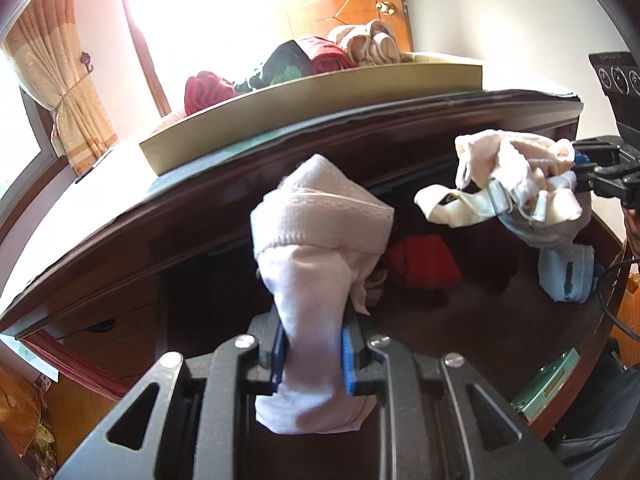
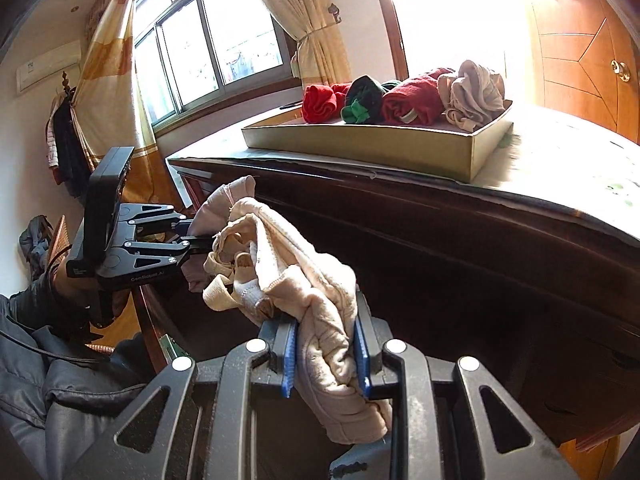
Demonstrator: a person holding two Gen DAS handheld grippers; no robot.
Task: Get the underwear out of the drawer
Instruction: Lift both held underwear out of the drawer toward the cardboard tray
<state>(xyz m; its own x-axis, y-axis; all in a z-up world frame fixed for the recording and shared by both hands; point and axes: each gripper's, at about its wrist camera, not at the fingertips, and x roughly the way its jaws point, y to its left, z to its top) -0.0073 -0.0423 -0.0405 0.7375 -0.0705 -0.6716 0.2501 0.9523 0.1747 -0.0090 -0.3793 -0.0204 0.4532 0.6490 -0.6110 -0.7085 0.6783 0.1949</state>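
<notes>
Each hand-held gripper has a garment lifted above the open drawer (image 1: pixel 460 320). The left hand-held gripper (image 1: pixel 312 356) is clamped on a pale pink underwear (image 1: pixel 316 240), its blue pads (image 1: pixel 347 364) pressed into the lower part of the roll while the banded top stands up free. The right hand-held gripper (image 2: pixel 325 354) is clamped on a cream bundle (image 2: pixel 288 256) that hangs loose to the left with a strap trailing from it.

The step in hand looks like carrying both pieces up and over to the shallow tray (image 2: pixel 360 146) on the tabletop (image 2: pixel 560 184), at the far side, where 2 red pieces, 1 dark green one and 1 pale one already sit. To do it well, keep both grips firm, raise each garment clear of the dark front edge of the tabletop so that trailing cloth does not snag, and release only once it hangs over the bare left part of the tray.

In the drawer, a red garment (image 1: pixel 424 264) and a light blue one (image 1: pixel 568 276) remain, at the far right. The drawer's floor is dark and deeply shadowed, so anything else lying there cannot be made out. Window glare washes out the far side of the tray. Whether the cream bundle is 1 garment or several is unclear.
</notes>
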